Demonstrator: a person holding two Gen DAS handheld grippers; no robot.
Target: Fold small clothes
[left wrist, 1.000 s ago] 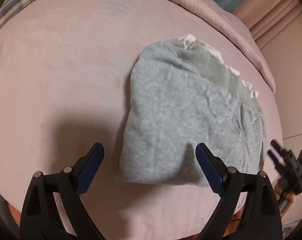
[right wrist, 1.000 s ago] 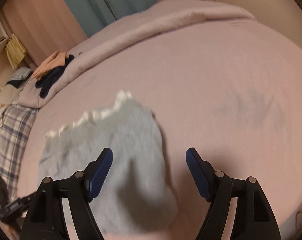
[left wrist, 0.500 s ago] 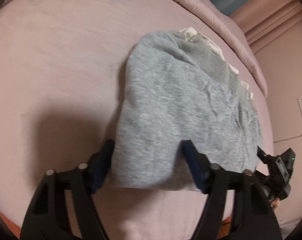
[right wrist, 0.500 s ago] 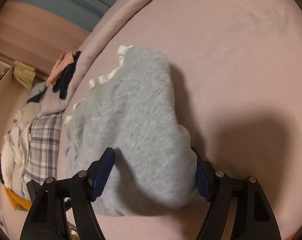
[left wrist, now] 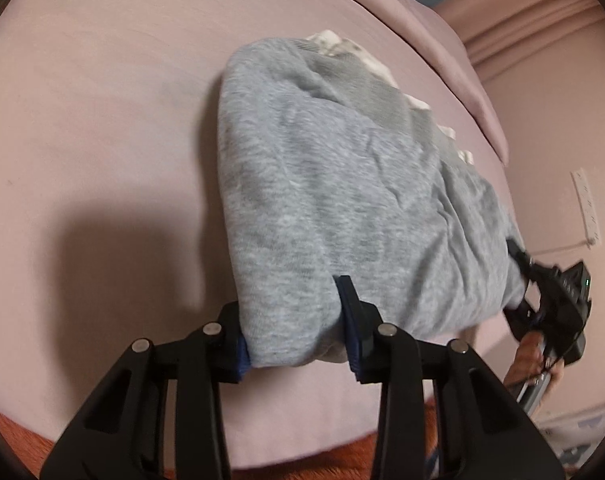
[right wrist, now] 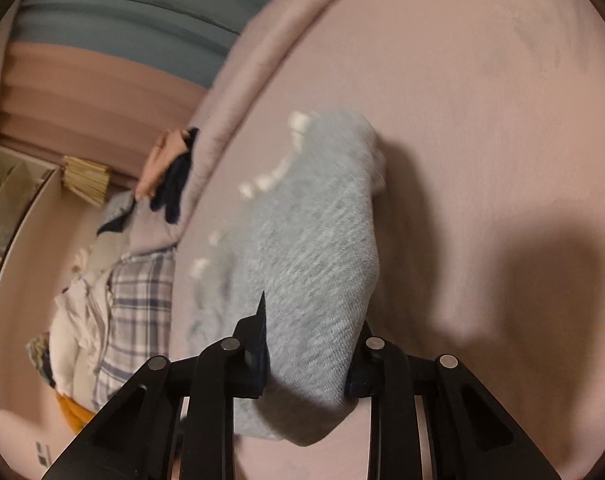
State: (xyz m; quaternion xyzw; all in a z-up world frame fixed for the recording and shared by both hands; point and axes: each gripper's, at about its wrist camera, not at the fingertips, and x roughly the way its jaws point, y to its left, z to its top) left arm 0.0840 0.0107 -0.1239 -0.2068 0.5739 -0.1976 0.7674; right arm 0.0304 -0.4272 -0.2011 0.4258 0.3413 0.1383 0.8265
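A folded grey knit garment point(left wrist: 342, 184) with white scalloped trim lies on the pink bed point(left wrist: 102, 120). My left gripper point(left wrist: 296, 328) is shut on the garment's near left corner, fabric bunched between its blue pads. In the right wrist view the same garment point(right wrist: 314, 248) looks pale blue-grey and blurred, and my right gripper point(right wrist: 308, 364) is shut on its other near corner. The right gripper also shows in the left wrist view point(left wrist: 558, 300) at the garment's right end, held by a hand.
A rolled pink duvet point(left wrist: 442, 40) runs along the bed's far side. A plaid cloth point(right wrist: 138, 300), white laundry point(right wrist: 78, 340) and a pile of dark and peach clothes point(right wrist: 170, 176) lie at the bed's left end. An orange bed edge point(left wrist: 30, 444) is below.
Both grippers moved forward onto the garment's near edge and closed on its corners; a second ago they were open and short of it.
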